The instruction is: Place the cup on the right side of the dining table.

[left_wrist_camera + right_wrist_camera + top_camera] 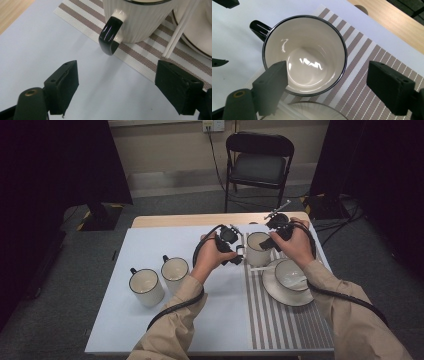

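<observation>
Right gripper point(327, 85) above mug point(304, 55)

The person wore tan sleeves point(176, 320). Each gripper point(239, 256) was black, with blocky square jaws showing small screw holes, a brass-ringed hole and a thick black cable point(170, 310).

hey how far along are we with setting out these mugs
Done, by the look of it: one mug stands upright on the striped placemat, beside the bowl and plate. In hand: nothing; the left gripper and right gripper flank it with jaws open. Possibly left: two mugs wait on the white table.
</observation>
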Available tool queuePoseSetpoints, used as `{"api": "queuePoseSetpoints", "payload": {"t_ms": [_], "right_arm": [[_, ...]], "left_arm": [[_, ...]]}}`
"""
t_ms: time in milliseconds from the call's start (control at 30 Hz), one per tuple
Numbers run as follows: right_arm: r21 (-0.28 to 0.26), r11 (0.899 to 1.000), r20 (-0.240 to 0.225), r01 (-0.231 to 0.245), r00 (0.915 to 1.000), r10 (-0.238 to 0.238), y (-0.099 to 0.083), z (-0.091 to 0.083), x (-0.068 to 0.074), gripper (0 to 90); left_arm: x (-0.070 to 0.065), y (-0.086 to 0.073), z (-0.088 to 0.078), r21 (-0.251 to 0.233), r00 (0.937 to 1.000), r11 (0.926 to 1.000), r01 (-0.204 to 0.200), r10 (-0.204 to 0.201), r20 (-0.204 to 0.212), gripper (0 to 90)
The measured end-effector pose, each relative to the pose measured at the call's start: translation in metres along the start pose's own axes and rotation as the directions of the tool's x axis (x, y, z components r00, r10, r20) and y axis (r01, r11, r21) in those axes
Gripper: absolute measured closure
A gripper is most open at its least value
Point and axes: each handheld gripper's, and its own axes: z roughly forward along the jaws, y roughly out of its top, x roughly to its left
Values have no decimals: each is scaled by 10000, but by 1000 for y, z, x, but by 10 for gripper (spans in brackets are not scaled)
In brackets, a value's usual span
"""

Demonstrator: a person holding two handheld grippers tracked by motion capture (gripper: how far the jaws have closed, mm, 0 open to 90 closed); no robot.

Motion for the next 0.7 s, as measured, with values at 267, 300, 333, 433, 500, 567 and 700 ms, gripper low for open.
{"api": "queuePoseSetpoints", "payload": {"t_ms": [267, 300, 333, 433, 500, 567, 700], "right_arm": [[-16, 10000, -104, 62, 9999, -62, -1, -3, 5, 167], [32, 10000, -117, 84, 9999, -84, -1, -3, 5, 167], [25, 10000, -132, 81, 9999, -81, -2, -3, 6, 167], [24, 10000, -142, 63, 9999, -62, -2, -5, 9, 167], [12, 9999, -139, 116, 9998, -116, -2, -6, 10, 167], [-10, 9999, -128, 129, 9998, -129, -2, -8, 11, 167], [16, 9999, -128, 133, 9998, -132, -3, -9, 12, 167]], "left_arm": [[-2, -4, -11, 70, 9997, 9999, -96, 95, 225, 177], [-4, -5, -11, 51, 9998, 10000, 4, -5, 199, 177], [-4, -5, -11, 71, 9998, 10000, -32, 31, 201, 177], [-4, -8, -12, 161, 9995, 9998, -110, 105, 294, 177], [-4, -10, -13, 223, 9996, 9996, -146, 140, 252, 178], [-4, -12, -13, 190, 9997, 9998, -92, 88, 244, 180], [-5, -16, -14, 181, 9993, 9998, -127, 121, 360, 183]]}}
